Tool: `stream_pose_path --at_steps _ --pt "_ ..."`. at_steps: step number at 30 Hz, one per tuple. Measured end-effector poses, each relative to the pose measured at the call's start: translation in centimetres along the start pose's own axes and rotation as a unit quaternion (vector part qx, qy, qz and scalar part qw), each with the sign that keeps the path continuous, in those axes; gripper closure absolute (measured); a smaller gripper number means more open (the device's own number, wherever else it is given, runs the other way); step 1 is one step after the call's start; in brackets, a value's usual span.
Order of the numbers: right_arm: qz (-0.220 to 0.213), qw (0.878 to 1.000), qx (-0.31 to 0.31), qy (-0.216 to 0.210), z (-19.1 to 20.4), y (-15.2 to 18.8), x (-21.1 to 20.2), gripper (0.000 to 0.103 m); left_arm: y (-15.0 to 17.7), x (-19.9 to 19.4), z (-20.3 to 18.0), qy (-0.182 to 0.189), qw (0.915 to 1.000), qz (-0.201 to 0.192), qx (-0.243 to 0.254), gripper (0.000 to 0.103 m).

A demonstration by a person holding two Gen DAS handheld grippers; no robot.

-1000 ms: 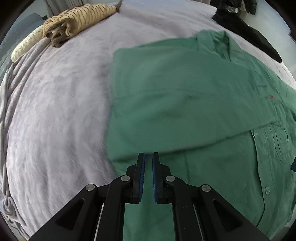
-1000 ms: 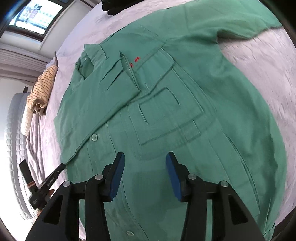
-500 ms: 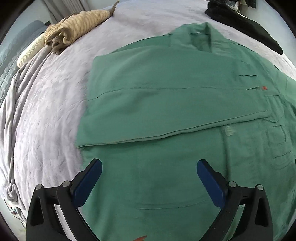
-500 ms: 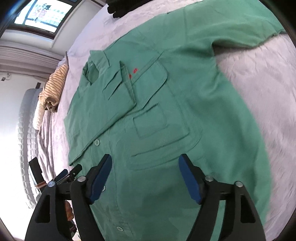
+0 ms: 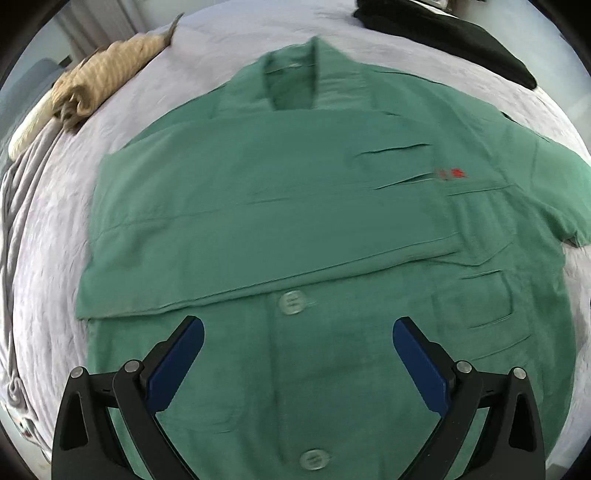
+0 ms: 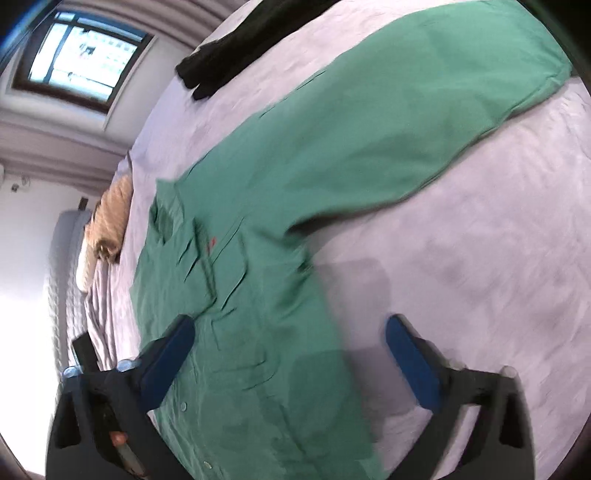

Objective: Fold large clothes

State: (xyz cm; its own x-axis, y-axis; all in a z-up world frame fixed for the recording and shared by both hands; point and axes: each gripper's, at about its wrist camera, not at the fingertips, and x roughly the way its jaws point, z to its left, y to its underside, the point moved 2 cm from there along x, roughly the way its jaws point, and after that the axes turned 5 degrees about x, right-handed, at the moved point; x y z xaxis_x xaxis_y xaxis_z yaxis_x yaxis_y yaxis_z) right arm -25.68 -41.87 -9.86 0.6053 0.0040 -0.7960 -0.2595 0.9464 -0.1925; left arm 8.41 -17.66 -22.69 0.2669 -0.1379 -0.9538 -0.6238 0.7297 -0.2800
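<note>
A large green button shirt (image 5: 295, 221) lies front-up on the lilac bedspread (image 5: 48, 229). Its one sleeve is folded across the chest; the other sleeve (image 6: 424, 110) lies stretched out flat on the bed. My left gripper (image 5: 297, 332) is wide open and empty, above the shirt's button line near a button (image 5: 291, 302). My right gripper (image 6: 290, 332) is wide open and empty, above the shirt's side edge (image 6: 325, 314) below the stretched sleeve.
A folded beige striped garment (image 5: 107, 77) lies at the far left of the bed, also in the right wrist view (image 6: 110, 214). A black garment (image 5: 443, 33) lies at the far edge (image 6: 236, 55). A window (image 6: 85, 48) is beyond the bed.
My left gripper went from shut to wide open and drew back over the shirt's middle. My right gripper opened wider and swung toward the shirt's side and the stretched sleeve.
</note>
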Motion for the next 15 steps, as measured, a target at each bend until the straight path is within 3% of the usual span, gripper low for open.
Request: stream_pose_path --at_steps 9,15 --pt "-0.049 0.997 0.066 0.009 -5.7 -5.4 -3.1 0.0 -3.5 2.7 -4.0 0.016 0.9995 0.002 0.026 0.0" --pt "-0.115 0.981 0.151 -0.029 -10.4 -9.9 -5.9 0.0 -5.0 4.0 -5.4 0.027 0.9989 -0.001 0.04 0.0"
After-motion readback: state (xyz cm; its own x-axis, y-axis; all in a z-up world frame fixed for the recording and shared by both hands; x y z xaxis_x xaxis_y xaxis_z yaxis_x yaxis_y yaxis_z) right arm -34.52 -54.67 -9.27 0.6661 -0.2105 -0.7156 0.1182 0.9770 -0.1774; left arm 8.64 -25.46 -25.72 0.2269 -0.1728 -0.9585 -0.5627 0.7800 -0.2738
